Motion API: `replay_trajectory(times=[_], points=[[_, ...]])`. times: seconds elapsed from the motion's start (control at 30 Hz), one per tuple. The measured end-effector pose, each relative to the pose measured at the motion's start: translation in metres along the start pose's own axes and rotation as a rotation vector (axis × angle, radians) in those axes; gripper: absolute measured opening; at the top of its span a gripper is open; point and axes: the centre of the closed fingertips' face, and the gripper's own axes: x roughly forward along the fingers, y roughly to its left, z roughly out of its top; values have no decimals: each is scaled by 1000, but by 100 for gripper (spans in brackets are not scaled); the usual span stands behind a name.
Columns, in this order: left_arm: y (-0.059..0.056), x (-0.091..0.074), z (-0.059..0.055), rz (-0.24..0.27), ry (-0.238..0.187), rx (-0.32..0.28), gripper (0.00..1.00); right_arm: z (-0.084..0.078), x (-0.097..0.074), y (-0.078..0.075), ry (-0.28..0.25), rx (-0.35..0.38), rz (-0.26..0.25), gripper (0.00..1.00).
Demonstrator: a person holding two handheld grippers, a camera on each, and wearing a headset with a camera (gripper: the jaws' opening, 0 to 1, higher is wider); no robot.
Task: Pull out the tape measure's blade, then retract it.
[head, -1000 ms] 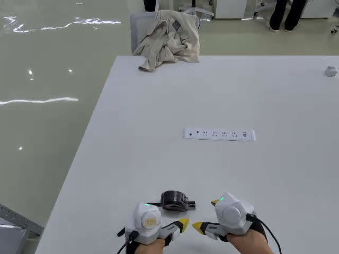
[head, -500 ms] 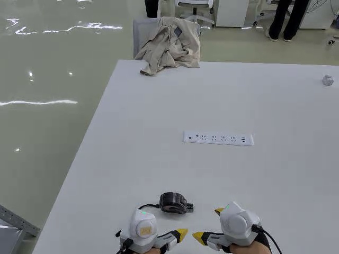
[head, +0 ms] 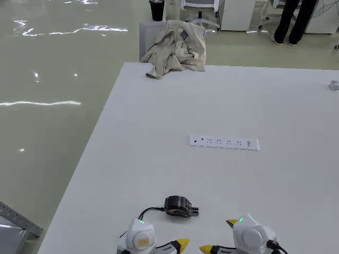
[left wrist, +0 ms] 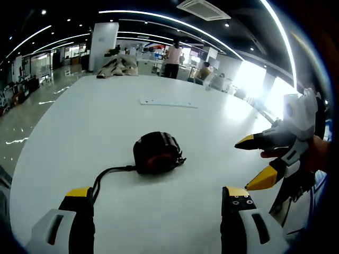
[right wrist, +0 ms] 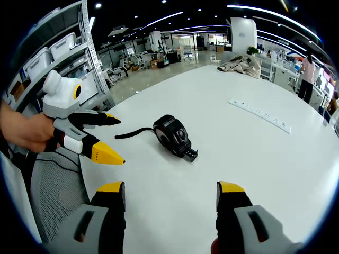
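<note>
**Item 1: left tool** point(left wrist: 157, 197). Jaws spread wide, nothing between them, yellow tips clear of all objects. It hangs just above the near edge of the surface point(head: 159, 132). In the right gripper view a hand grips it, with its tips pointing towards the other tool.

**Item 2: right tool** point(right wrist: 170, 188). Jaws likewise wide apart, empty and touching nothing. It is held at the near edge, to the right of item 1. In the head view the two tools' yellow tips face each other across a small gap.

**Item 3: tape measure** point(head: 178, 206). Black round case lying on the white surface, just beyond the two tools and between them, apart from both.
- Blade point(right wrist: 192, 154): drawn in, with only the end hook showing at the case mouth. In the head view the mouth points right.
- Lanyard point(head: 148, 210): black cord curving from the case's left side towards the left tool. Whether it touches that tool cannot be told.

**Item 4: power strip** point(head: 224, 143). White, lying flat mid-surface, well beyond the tape measure.

**Item 5: jacket** point(head: 175, 45). Beige and crumpled, draped over a chair point(head: 145, 34) at the far edge, with part of it resting on the surface.

**Item 6: grey object** point(head: 333, 84). Small, at the far right edge of the surface; too small to identify.

**Item 7: person** point(head: 294, 18). Standing on the glossy floor point(head: 53, 79) beyond the surface; legs in view.
</note>
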Motion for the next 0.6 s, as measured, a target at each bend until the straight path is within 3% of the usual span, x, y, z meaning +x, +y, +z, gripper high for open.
replay_trajectory(times=[0.1, 0.6], points=[[0, -6, -2, -3, 1, -24, 99, -3, -3, 4, 2, 5, -9, 73], [-12, -31, -11, -23, -6, 6, 100, -7, -33, 18, -28, 59, -31, 80]])
